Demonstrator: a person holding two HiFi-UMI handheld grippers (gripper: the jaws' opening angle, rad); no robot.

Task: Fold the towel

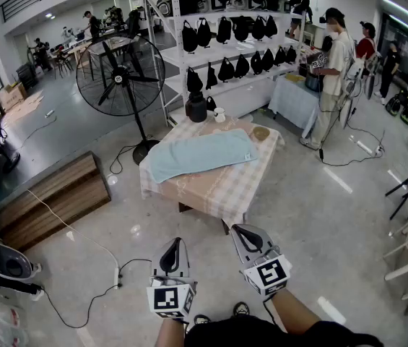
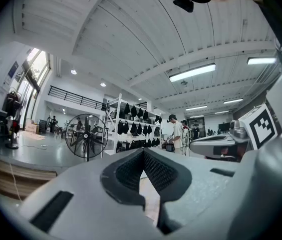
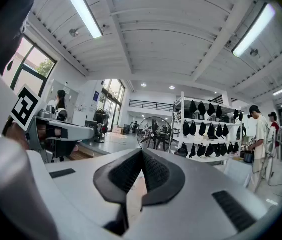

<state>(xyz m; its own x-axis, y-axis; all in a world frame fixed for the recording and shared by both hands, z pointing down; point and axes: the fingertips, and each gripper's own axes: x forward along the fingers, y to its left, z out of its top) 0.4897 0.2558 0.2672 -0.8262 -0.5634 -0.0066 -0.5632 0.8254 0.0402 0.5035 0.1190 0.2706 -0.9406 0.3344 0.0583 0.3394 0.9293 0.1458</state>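
As the towel (image 1: 202, 155) tops the table (image 1: 222, 192), a fan (image 1: 120, 74) stands beside.

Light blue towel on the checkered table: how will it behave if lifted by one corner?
Likely floppy: the towel lies flat with soft, rounded edges, so a lifted corner should drape. Probably light, since it looks thin. It may tug the tablecloth beneath it.

Towel (image 1: 202, 155) ahead of the jaws looking like soft, matt cloth; surface (image 1: 225, 190) under it showing a draped checked weave. Floor (image 1: 333, 215) below the jaws gleaming, polished. Left gripper (image 2: 143, 151) shell appearing as smooth matt grey plastic; pads (image 2: 128, 173) looking black and dimpled.
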